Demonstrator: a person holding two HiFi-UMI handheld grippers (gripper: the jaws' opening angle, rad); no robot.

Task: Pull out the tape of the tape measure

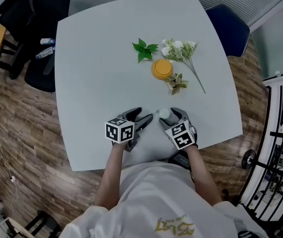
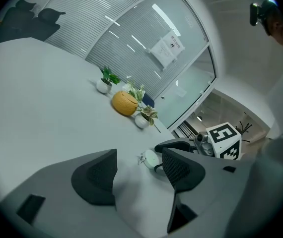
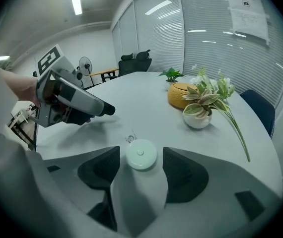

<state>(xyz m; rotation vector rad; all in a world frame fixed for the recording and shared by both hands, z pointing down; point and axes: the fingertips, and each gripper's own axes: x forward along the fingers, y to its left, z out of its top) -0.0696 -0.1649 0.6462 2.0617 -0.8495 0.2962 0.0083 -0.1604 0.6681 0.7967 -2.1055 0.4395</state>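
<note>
Both tongs stand open – my right gripper has the round white tape measure lying on the table near its near edge, between the parted jaws – my left gripper empty, just left of it

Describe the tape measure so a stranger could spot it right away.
On the white table, look near the person's edge, between the left gripper and right gripper. The tape measure is the small flat white disc there, unlike the yellow object and flowers farther off.

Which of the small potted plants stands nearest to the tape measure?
The plant with pale variegated leaves; the plain green plant stands farther away.
</note>
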